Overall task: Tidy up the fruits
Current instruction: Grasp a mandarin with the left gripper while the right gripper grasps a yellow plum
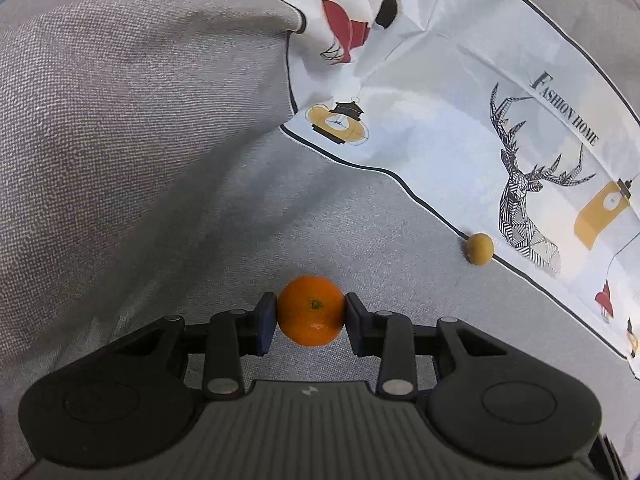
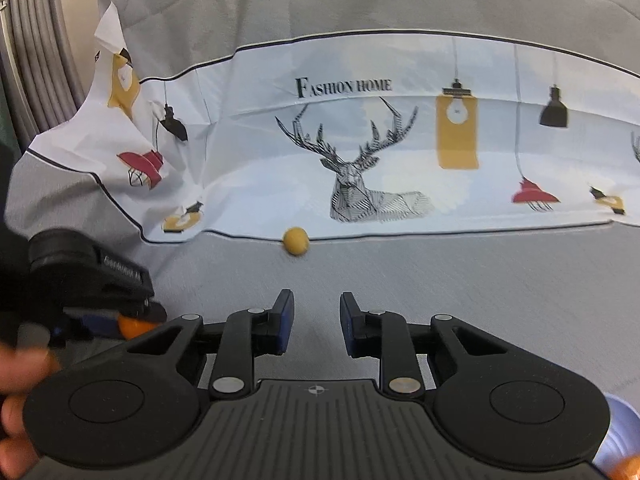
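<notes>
My left gripper [image 1: 311, 312] is shut on an orange mandarin [image 1: 311, 310], held between both pads above the grey fabric surface [image 1: 200, 220]. A small yellow-brown round fruit [image 1: 479, 249] lies ahead to the right, at the edge of the printed cloth [image 1: 440, 120]. In the right wrist view my right gripper [image 2: 316, 324] is open and empty over the grey fabric, with the small yellow fruit [image 2: 296, 241] ahead of it. The left gripper [image 2: 100, 292] shows at the left with a sliver of the mandarin [image 2: 134, 327].
The white printed cloth [image 2: 360, 140] with a deer and lamps lies across the far side. A grey cushion [image 1: 120, 100] rises at the left. A pale blue object [image 2: 618, 436] with something orange in it [image 2: 628, 472] shows at the bottom right corner.
</notes>
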Action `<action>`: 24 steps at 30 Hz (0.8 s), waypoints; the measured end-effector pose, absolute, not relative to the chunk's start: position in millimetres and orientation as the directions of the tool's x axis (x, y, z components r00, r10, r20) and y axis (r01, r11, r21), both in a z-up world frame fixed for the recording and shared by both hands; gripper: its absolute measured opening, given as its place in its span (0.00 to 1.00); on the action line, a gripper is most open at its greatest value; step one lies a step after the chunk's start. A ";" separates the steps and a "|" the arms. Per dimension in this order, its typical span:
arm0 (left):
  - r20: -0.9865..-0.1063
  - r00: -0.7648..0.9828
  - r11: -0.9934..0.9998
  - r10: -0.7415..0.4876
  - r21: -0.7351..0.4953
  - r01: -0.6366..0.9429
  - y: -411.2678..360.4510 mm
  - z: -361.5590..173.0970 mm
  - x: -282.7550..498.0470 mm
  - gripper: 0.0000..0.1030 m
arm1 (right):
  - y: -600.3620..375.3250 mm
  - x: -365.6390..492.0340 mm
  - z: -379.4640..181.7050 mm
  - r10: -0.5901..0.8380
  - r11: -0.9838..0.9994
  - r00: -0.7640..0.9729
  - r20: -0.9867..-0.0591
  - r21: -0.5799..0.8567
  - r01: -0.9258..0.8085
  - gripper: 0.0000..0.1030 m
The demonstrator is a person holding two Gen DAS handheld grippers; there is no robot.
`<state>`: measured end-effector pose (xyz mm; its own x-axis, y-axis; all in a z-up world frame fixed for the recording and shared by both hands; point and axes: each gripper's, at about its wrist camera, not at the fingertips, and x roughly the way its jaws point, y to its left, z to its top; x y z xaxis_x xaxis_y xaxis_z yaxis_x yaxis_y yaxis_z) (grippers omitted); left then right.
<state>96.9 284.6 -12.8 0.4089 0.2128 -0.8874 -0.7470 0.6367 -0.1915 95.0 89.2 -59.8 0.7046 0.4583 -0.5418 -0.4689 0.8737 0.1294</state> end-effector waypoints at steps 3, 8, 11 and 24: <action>-0.889 0.411 0.626 0.202 -0.206 -0.752 288.0 -12.4 96.1 0.39 | 107.6 110.1 -61.2 0.480 0.858 0.690 -0.542 0.127 -0.497 0.27; -0.894 0.405 0.606 0.192 -0.217 -0.765 293.2 -13.2 94.4 0.39 | 142.4 141.1 -70.0 0.473 0.858 0.694 -0.543 0.102 -0.504 0.39; -0.893 0.409 0.600 0.187 -0.226 -0.767 294.9 -11.7 93.9 0.39 | 161.7 159.3 -77.6 0.458 0.860 0.697 -0.551 0.076 -0.505 0.40; -0.891 0.420 0.612 0.176 -0.235 -0.755 293.4 -9.6 94.9 0.39 | 186.7 190.9 -102.8 0.416 0.842 0.694 -0.588 -0.040 -0.538 0.26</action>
<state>94.9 293.4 -9.6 0.4196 0.1758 -0.8905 -0.7552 0.6120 -0.2350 190.9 186.7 -102.8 0.6942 0.4155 -0.5877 -0.5378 0.8421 -0.0398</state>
